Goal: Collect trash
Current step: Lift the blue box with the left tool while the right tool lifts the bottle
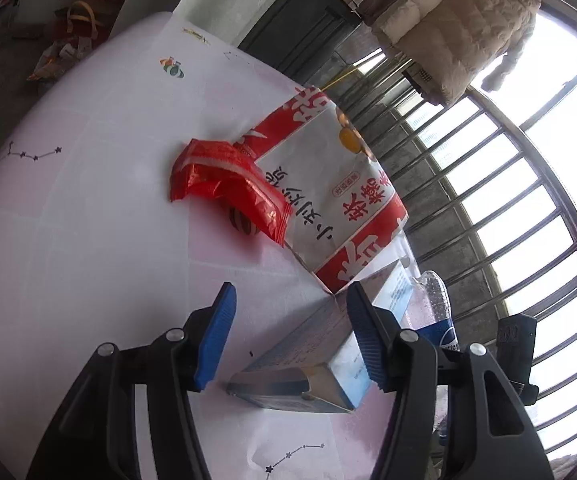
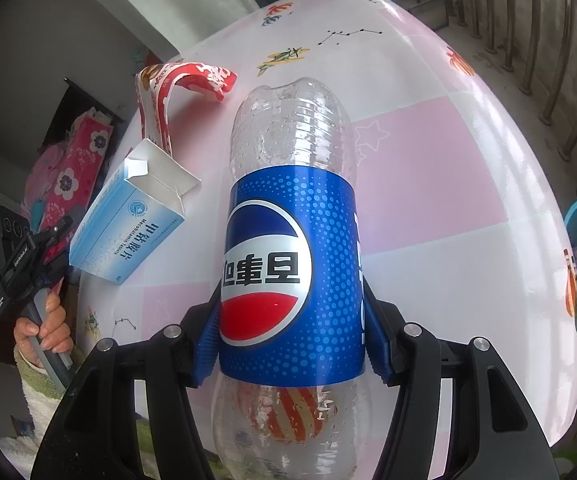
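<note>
Left wrist view: left gripper (image 1: 290,334) gapes wide, its right pad touching the medicine box (image 1: 320,356) lying between its fingers on the table (image 1: 88,220); red-white snack bag (image 1: 340,196) beyond. Right wrist view: right gripper (image 2: 292,344) clamps the empty Pepsi bottle (image 2: 292,240); the box reads "Mecobalamin Tablets".

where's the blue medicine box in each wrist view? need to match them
Left wrist: the blue medicine box lies low and centre on the table, between the open fingers of the left gripper.
Right wrist: it sits left of centre, its open flap up, left of the Pepsi bottle clamped in the right gripper.
Shared landmark: the red and white snack bag just beyond the box.
</note>
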Tool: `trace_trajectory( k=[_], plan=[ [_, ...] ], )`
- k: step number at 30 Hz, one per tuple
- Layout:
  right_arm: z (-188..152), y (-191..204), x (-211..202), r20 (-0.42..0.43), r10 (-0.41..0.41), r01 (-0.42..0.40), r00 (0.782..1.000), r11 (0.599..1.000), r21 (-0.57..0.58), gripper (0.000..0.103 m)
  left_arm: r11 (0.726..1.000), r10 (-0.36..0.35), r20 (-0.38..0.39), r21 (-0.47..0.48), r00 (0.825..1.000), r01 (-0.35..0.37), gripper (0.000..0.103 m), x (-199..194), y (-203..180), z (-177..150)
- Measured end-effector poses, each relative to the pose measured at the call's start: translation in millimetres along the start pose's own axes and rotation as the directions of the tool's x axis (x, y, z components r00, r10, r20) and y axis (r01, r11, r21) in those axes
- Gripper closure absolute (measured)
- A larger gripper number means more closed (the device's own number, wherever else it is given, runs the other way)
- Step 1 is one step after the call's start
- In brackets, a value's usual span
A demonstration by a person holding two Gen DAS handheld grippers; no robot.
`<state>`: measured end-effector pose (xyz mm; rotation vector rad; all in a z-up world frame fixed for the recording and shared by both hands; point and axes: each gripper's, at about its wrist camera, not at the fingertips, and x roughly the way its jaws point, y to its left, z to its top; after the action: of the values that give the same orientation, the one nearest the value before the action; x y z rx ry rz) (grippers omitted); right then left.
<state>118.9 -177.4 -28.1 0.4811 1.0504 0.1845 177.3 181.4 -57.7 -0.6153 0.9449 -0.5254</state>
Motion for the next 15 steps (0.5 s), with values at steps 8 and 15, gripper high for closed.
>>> trace_trajectory(
  k=[8,15],
  plan=[
    [1,-1,0,-0.001,0.003,-0.003,1.000,1.000,-0.007,0.047,0.956,-0.284,-0.164,-0.129,0.945,0.265,0.047,6,-21,-64],
    [0,-4,-2,0.003,0.010,-0.010,1.000,1.000,-0.002,0.047,0.998,-0.057,-0.103,0.034,0.993,0.060,0.044,10,-49,-71]
  ],
)
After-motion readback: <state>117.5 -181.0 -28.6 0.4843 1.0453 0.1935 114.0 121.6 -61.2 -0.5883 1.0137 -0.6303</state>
